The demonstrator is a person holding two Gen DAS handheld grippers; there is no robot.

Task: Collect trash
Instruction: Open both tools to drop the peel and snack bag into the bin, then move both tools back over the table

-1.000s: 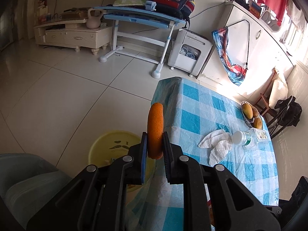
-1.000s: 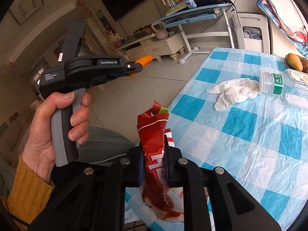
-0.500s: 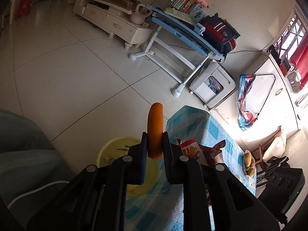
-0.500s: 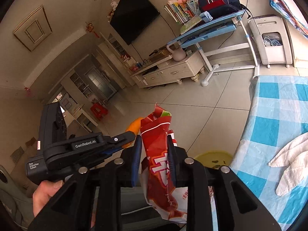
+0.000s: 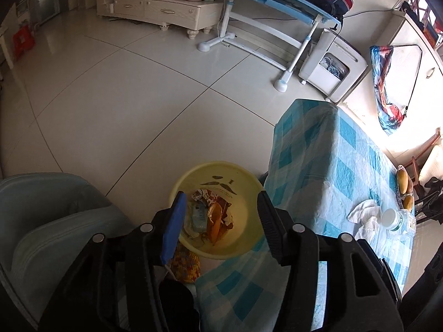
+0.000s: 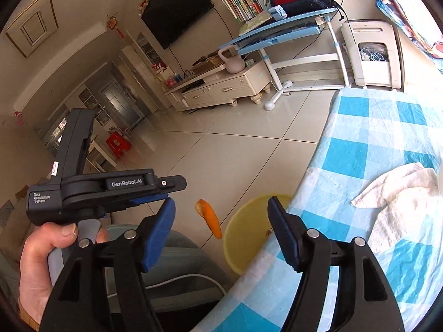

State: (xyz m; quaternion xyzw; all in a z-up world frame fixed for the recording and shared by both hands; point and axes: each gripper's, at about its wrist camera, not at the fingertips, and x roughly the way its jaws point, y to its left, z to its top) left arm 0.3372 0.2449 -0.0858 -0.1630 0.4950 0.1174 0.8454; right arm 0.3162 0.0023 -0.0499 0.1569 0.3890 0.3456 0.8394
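Orange curved peel (image 6: 209,217) hangs midair above the round yellow plastic bin (image 5: 246,193) while my left gripper (image 5: 220,225) and right gripper (image 6: 221,228) are opening, nothing between their jaws.

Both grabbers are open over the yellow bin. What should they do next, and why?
Probably swing the right hand-held gripper back over the table to the white crumpled tissue. Its jaws are opening with nothing between them, and the orange peel is already dropping toward the yellow bin.

Left gripper (image 5: 221,215) angled down over a yellow bin (image 5: 247,193) on the tiled floor, jaws opening with nothing between them, orange peel (image 5: 215,222) and wrappers inside, blue-checked tablecloth (image 5: 332,166) just beside it
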